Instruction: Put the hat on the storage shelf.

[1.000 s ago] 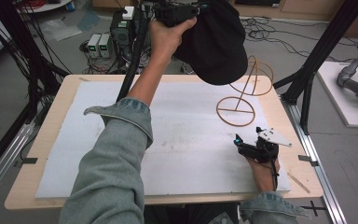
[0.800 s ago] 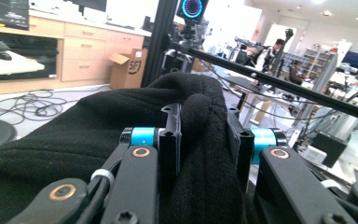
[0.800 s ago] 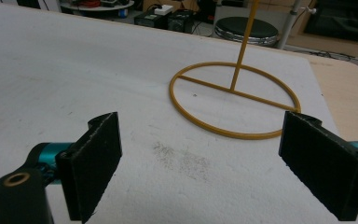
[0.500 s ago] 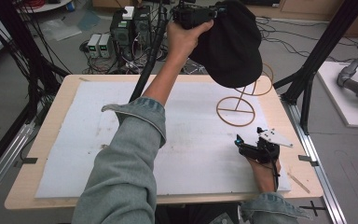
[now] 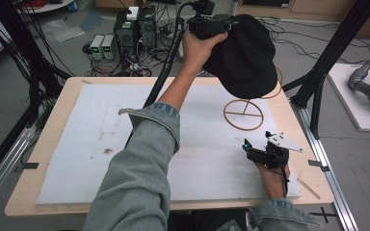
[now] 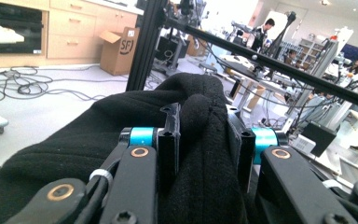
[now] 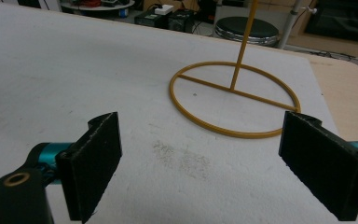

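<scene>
A black cap [image 5: 245,57] hangs in the air over the far right of the table, pinched by my left gripper [image 5: 224,30], which is shut on its fabric. In the left gripper view the cloth [image 6: 200,116] is bunched between the two jaws. Below the cap stands a yellow wire stand [image 5: 243,114] with a round base ring and an upright rod; the cap hides its top. My right gripper [image 5: 260,147] rests on the white mat near the front right, open and holding nothing, with the stand's ring [image 7: 235,100] just ahead of it.
A white foam mat [image 5: 77,144] covers most of the wooden table [image 5: 24,197]. Black frame posts [image 5: 327,57] rise at the table's right and left sides. Cables and electronics boxes [image 5: 135,29] lie on the floor behind the table.
My left hand has carried the cap to the right and a little lower, over the wire stand. The right gripper has stayed where it was.
</scene>
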The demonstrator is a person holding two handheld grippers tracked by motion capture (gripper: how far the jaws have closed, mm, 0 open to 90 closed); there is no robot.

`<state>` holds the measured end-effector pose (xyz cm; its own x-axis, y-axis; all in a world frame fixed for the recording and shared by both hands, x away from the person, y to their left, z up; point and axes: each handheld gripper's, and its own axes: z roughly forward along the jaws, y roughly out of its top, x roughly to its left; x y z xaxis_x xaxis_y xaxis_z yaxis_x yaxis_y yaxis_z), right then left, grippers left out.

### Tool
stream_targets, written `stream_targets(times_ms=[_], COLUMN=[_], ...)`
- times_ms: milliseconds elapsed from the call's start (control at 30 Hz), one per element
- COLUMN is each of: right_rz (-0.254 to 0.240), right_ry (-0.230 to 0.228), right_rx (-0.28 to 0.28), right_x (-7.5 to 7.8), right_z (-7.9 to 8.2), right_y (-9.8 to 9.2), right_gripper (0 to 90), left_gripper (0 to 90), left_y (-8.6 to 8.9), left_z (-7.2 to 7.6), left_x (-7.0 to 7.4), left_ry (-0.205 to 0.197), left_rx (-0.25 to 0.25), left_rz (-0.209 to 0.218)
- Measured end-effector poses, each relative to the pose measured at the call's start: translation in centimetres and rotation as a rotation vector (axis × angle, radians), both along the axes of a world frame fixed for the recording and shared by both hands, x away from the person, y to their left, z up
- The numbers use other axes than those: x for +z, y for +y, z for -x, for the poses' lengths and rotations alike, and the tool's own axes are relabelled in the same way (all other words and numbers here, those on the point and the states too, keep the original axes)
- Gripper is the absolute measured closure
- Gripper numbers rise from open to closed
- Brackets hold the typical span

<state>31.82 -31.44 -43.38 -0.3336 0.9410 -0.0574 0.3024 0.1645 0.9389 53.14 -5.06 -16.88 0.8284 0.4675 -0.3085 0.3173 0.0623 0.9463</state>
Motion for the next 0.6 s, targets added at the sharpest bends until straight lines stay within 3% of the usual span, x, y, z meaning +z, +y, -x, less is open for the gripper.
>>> stream_targets(times_ms=[600], right_rz=[-0.004], right_ry=[0.006], right_rx=[0.0], right_x=[-0.1], right_z=[0.0], right_y=[0.0], right_gripper=[12.8], left_gripper=[70.3], left_y=[-2.7], left_z=[-1.4], left_x=[-3.0], left_ry=[0.021], left_rx=[-0.04], left_rz=[-0.07])
